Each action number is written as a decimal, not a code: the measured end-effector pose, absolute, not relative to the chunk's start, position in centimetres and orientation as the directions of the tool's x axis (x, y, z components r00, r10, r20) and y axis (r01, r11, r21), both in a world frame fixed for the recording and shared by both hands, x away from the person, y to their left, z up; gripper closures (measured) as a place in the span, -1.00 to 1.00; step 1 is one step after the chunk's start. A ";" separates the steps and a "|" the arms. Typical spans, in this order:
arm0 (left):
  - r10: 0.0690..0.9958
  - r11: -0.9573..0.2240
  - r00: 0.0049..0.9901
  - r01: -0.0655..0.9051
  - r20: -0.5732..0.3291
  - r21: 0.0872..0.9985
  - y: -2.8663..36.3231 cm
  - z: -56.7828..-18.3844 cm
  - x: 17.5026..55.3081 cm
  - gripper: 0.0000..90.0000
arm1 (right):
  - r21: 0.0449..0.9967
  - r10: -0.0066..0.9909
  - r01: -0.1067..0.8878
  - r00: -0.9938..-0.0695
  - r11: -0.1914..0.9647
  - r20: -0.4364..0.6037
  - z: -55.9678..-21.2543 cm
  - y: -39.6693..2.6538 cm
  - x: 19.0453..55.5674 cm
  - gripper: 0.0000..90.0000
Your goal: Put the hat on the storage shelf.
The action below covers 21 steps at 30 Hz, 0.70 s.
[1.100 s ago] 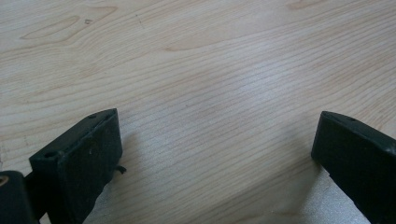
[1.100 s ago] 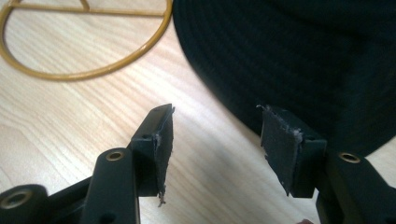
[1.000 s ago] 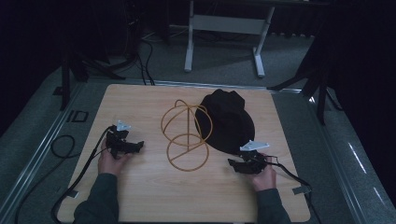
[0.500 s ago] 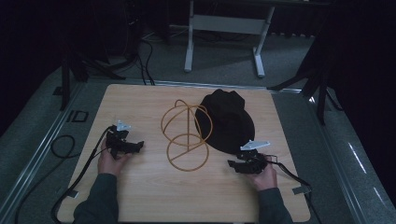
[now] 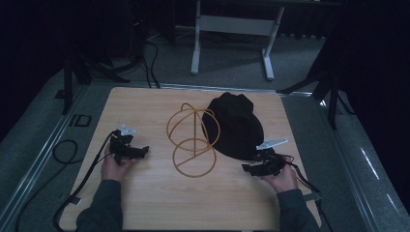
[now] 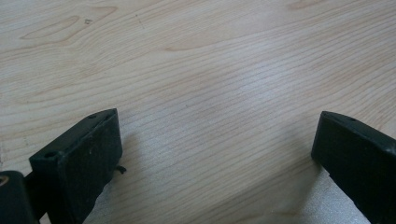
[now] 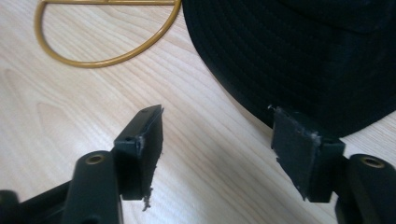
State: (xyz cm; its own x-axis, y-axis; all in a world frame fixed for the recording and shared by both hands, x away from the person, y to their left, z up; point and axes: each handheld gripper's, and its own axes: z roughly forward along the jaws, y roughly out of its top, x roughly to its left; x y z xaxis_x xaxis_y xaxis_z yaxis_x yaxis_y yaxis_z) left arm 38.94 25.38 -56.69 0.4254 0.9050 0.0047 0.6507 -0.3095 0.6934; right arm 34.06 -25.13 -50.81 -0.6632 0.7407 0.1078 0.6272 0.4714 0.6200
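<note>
Hat (image 5: 235,126) lies on the table (image 5: 145,203) beside the wire stand (image 5: 192,140), not yet hung; right gripper (image 7: 217,140), jaws just opened, nears its brim; left gripper (image 6: 215,154) gapes, empty.

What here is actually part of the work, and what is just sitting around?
In the job:
- black hat, beside the right claw, whose jaws have just been opening with nothing between them
- gold wire stand, next to the hat

Just lying about:
- left claw, open over bare wooden table
- grey metal frame on the floor behind
</note>
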 end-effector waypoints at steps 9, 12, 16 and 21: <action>0.905 -0.309 0.425 0.651 0.004 0.693 25.4 -56.7 38.9 -0.96 | 0.556 0.756 0.654 -0.651 0.513 0.068 -49.7 -26.4 34.5 -0.26; 0.905 -0.309 0.425 0.652 0.004 0.692 25.4 -56.7 38.9 -0.96 | 0.522 0.752 0.653 -0.659 0.549 0.033 -49.3 -26.4 34.7 -0.19; 0.905 -0.310 0.426 0.652 0.004 0.692 25.4 -56.7 38.9 -0.96 | 0.504 0.732 0.634 -0.681 0.586 0.005 -48.3 -25.9 35.0 -0.15; 0.905 -0.310 0.425 0.652 0.004 0.692 25.4 -56.7 38.9 -0.96 | 0.486 0.728 0.628 -0.685 0.608 -0.027 -47.1 -25.4 35.9 -0.11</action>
State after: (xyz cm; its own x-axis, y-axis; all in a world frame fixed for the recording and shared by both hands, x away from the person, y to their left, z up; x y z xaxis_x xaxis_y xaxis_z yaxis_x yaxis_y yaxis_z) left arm 38.94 25.38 -56.67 0.4254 0.9050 0.0041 0.6520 -0.3096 0.6921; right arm 35.88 -25.36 -47.10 -0.6845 0.7285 -0.0275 0.6277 0.6081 0.4860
